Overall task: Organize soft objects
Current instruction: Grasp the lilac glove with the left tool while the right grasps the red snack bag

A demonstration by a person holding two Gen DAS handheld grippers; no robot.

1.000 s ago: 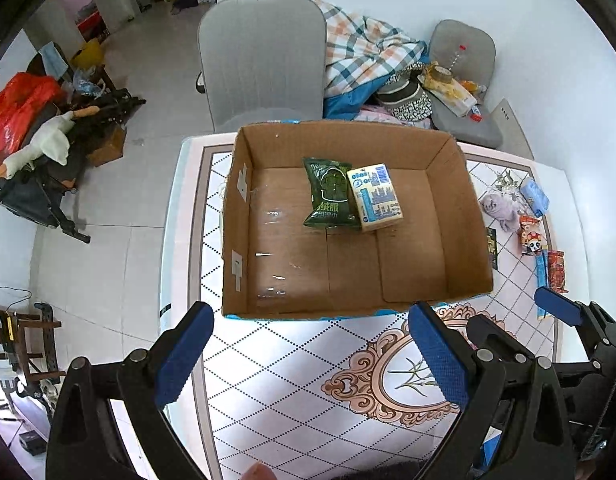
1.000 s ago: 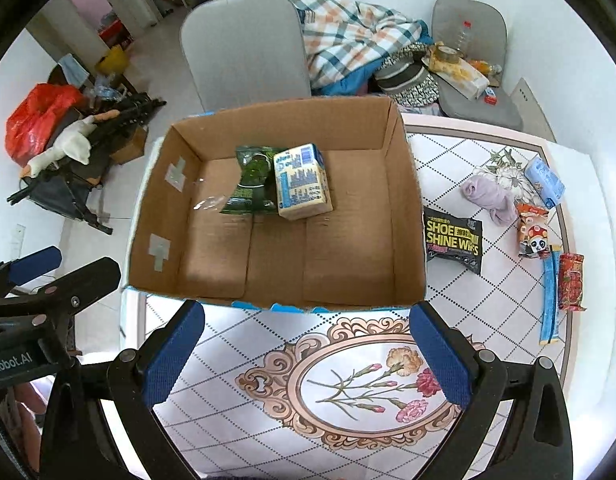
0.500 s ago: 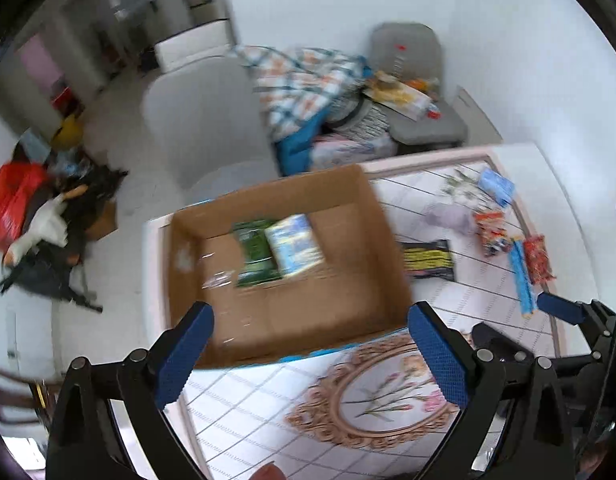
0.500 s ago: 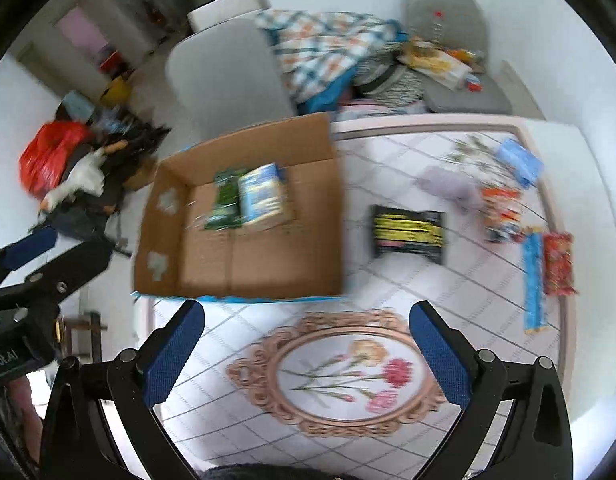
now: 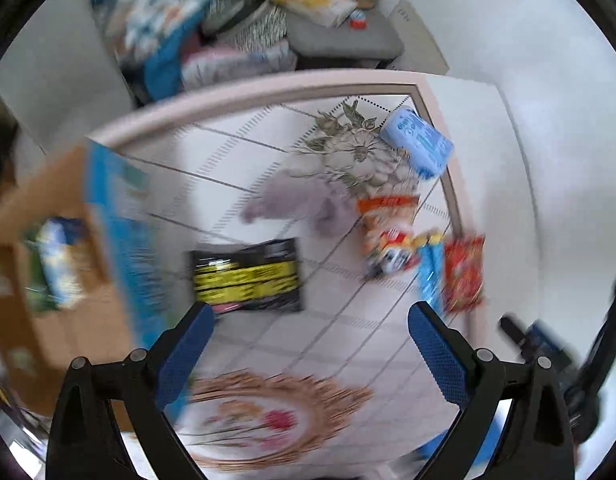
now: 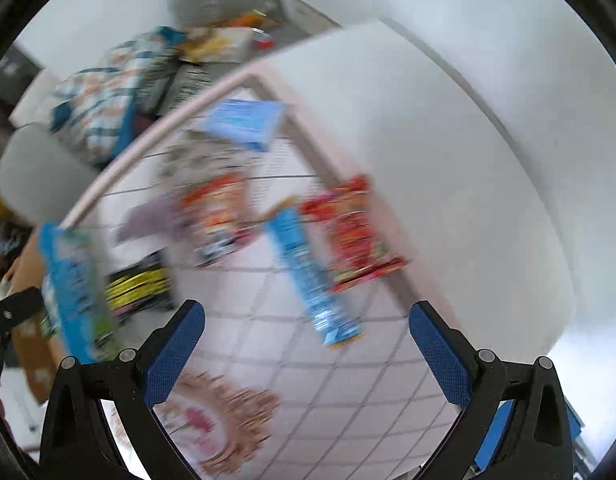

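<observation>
Both views are motion-blurred. My left gripper (image 5: 309, 344) is open and empty above the table, just short of a black and yellow packet (image 5: 246, 274). Beyond it lie a lilac cloth (image 5: 304, 202), a light blue pack (image 5: 417, 144), an orange snack bag (image 5: 387, 220), a blue stick pack (image 5: 429, 268) and a red packet (image 5: 463, 272). The cardboard box (image 5: 36, 240) with two packs inside is at the left. My right gripper (image 6: 306, 342) is open and empty, near the blue stick pack (image 6: 311, 276) and the red packet (image 6: 353, 232).
The patterned table (image 5: 335, 336) ends at a white wall (image 5: 527, 120) on the right. Behind the table are chairs piled with a plaid blanket (image 5: 180, 4) and clutter. The box wall (image 6: 76, 292) stands at the left of the right wrist view.
Both grippers have swung right, from facing the box to facing the loose items on the right side of the table. Both stay open and empty.
</observation>
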